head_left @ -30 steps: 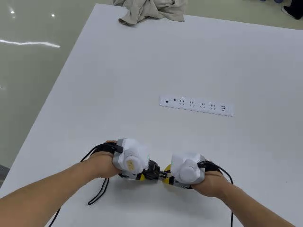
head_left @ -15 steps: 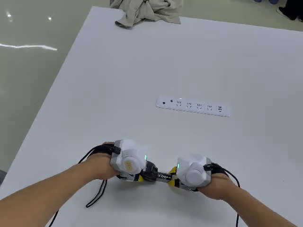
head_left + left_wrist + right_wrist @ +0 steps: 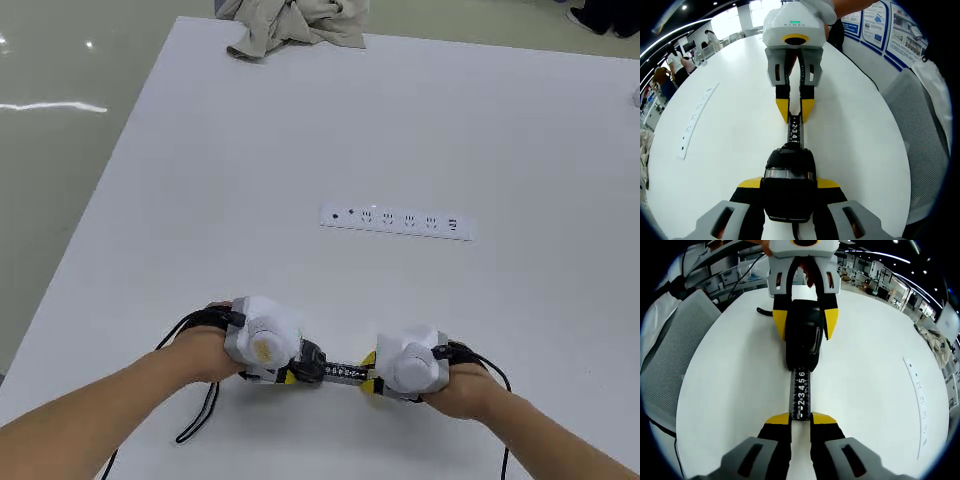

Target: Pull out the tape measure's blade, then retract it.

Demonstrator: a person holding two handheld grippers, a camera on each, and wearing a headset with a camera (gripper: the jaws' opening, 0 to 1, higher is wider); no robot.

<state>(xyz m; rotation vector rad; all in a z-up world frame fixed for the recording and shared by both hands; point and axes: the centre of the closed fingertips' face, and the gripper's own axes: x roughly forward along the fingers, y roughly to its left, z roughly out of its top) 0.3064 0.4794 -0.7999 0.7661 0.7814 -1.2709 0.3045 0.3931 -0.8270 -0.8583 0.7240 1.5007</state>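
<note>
At the lower edge of the head view, low over the white table (image 3: 250, 150), the black tape measure (image 3: 803, 335) is seen clamped between the yellow-tipped jaws of the left gripper (image 3: 789, 183). The end of its numbered blade (image 3: 801, 392) is pinched tight in the closed right gripper (image 3: 801, 418). The blade is stretched straight between the two tools, just above the tabletop, at lower centre of the frame. The grippers are held by the left hand (image 3: 200, 350) and the right hand (image 3: 462, 390). A black cable (image 3: 200, 410) is trailed in a loop toward the lower left corner. Farther up the frame, well apart from the tools, a white power strip (image 3: 395, 221) is laid flat at centre. A crumpled beige cloth (image 3: 290, 20) is left at the table's far edge, top centre, and a glossy floor (image 3: 60, 150) is visible along the left side. Compared with a second ago, when the grippers were nearly touching, they are now drawn apart, with more of the blade exposed between them than half a second ago.
</note>
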